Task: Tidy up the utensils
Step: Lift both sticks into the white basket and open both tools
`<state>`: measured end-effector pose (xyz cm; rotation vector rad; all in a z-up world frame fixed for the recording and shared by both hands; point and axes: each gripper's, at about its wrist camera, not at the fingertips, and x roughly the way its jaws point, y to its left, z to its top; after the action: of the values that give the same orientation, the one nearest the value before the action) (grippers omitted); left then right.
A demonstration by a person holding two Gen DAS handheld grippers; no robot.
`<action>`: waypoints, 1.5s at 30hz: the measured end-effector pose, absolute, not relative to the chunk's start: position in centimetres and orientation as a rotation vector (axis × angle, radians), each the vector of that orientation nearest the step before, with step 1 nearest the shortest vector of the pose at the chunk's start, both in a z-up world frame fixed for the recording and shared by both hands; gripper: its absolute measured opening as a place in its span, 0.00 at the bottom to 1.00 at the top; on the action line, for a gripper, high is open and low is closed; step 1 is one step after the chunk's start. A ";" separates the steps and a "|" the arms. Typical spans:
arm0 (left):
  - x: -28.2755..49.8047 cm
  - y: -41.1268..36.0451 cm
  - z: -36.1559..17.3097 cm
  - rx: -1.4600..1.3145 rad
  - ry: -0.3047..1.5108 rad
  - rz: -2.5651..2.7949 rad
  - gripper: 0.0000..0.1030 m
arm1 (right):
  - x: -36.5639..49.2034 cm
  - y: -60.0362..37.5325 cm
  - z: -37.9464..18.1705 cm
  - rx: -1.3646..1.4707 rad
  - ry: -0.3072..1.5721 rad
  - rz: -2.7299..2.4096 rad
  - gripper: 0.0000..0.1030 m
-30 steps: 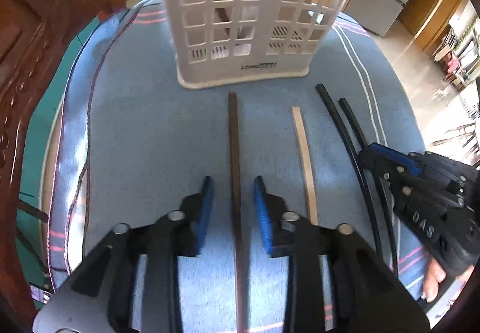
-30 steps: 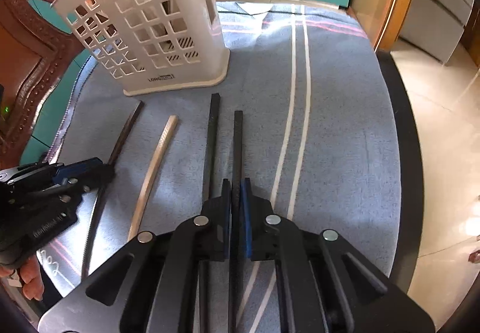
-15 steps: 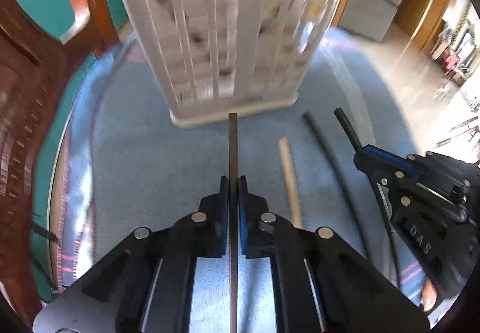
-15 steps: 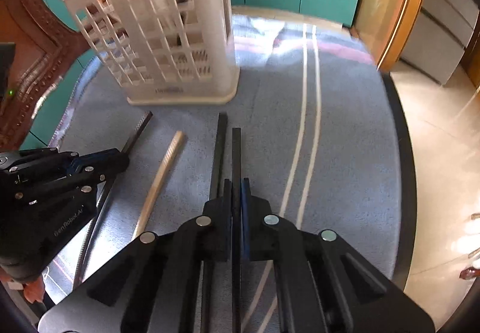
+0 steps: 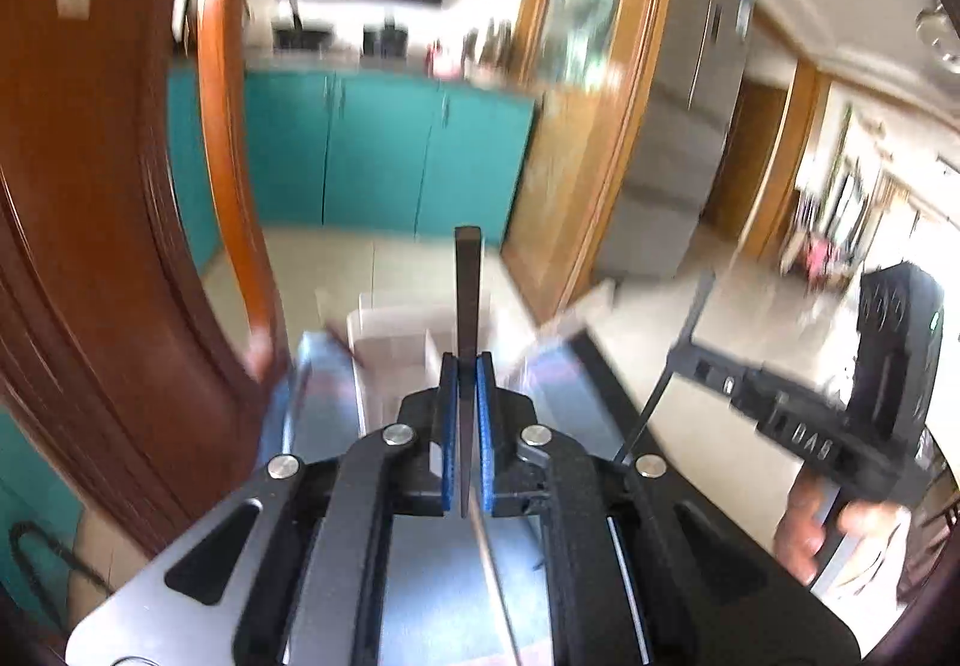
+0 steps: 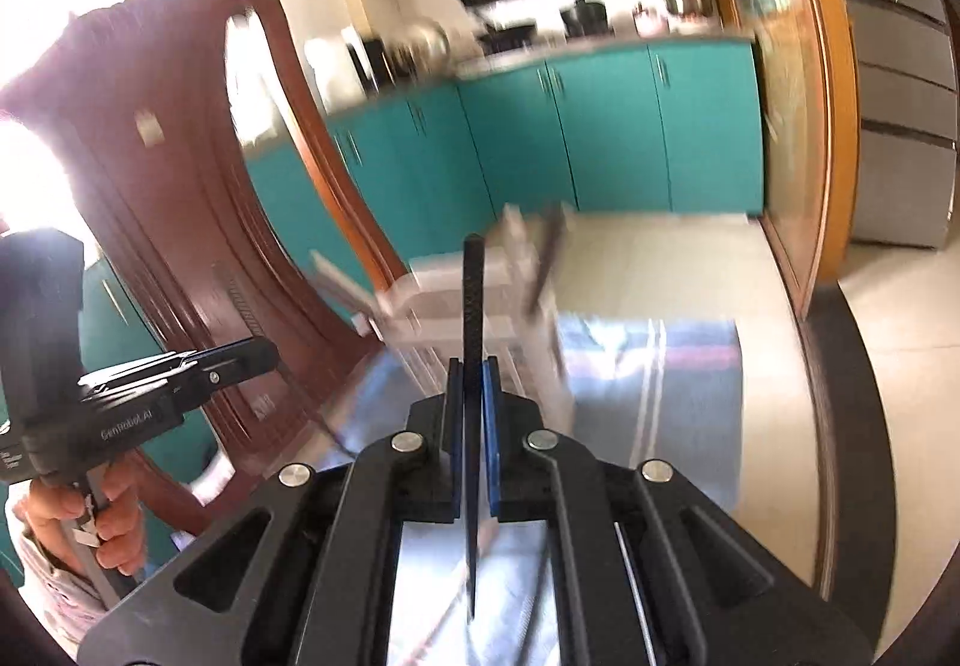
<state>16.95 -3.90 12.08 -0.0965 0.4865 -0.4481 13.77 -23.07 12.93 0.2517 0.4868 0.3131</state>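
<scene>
My left gripper (image 5: 467, 361) is shut on a dark brown chopstick (image 5: 467, 294) that juts forward past the blue pads. It hangs above the blurred white basket (image 5: 393, 333). My right gripper (image 6: 474, 366) is shut on a black chopstick (image 6: 472, 300), also above the white basket (image 6: 438, 306). In the left wrist view the right gripper (image 5: 690, 360) shows at the right with the thin black chopstick (image 5: 666, 378) in it. The left gripper (image 6: 258, 357) shows at the left of the right wrist view, a hand (image 6: 114, 516) on its grip.
A blue striped cloth (image 6: 648, 384) covers the round table with its dark edge (image 6: 846, 426). A pale wooden chopstick (image 5: 495, 576) lies on the cloth below my left gripper. A brown carved chair back (image 5: 120, 276) stands close on the left. Teal cabinets (image 6: 600, 138) are behind.
Both grippers closed on their chopsticks, then rose and tilted up. The basket has dropped from the top of the views to just under the fingertips, and the kitchen now fills the frames.
</scene>
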 end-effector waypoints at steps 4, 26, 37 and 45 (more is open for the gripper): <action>17.6 -3.5 16.6 -0.171 0.293 -0.379 0.07 | 14.4 -23.2 17.4 0.295 0.317 0.255 0.06; 27.7 -3.2 8.9 -0.237 0.432 -0.232 0.07 | 20.0 -20.6 12.1 0.261 0.201 0.103 0.06; 25.0 -3.1 8.6 -0.178 0.408 -0.239 0.14 | 17.2 -20.7 13.1 0.237 0.177 0.100 0.28; 21.7 -2.0 8.2 -0.170 0.369 -0.284 0.30 | 12.3 -21.5 14.7 0.171 0.123 0.154 0.29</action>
<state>21.74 -1.95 8.22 -0.1699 0.3685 -0.2843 12.27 -21.49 14.66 0.1713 0.1228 0.1538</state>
